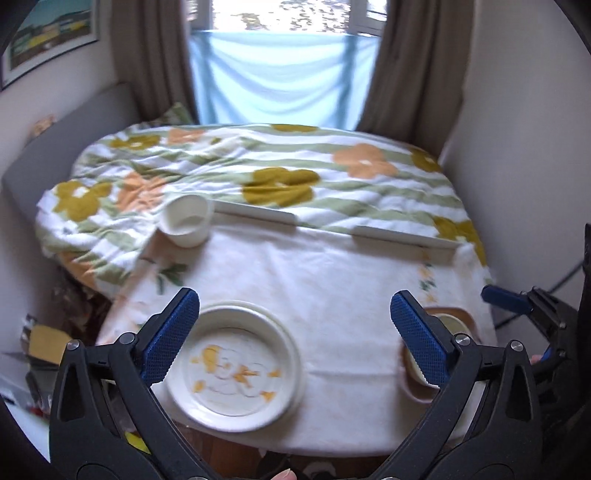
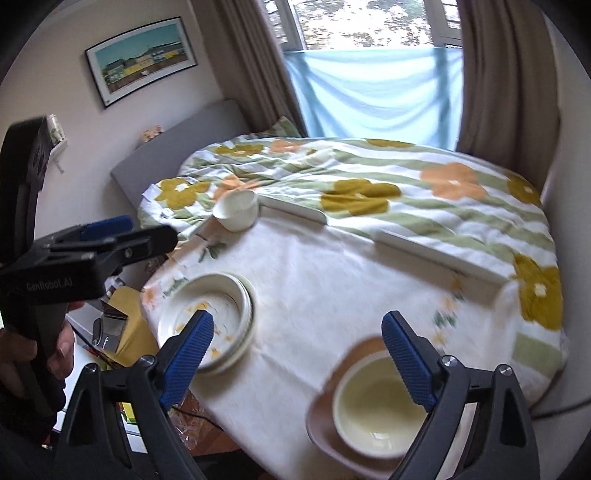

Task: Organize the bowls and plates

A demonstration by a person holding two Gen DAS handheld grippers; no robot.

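Daylight is pouring in from the window at the top centre of both views, and I'm seeing it blowing out to white glare there while the tablecloth in mid-frame is washing out pale. Motion blur is smearing everything, worst across the lower half, where the plates are losing their edges. The fisheye is bending walls and curtains at the sides, and black vignetting is cutting off the corners.

Left gripper with blue pads spread wide and empty above a white-clothed table, stacked plates below, white cup at the far edge, flowered blanket behind.
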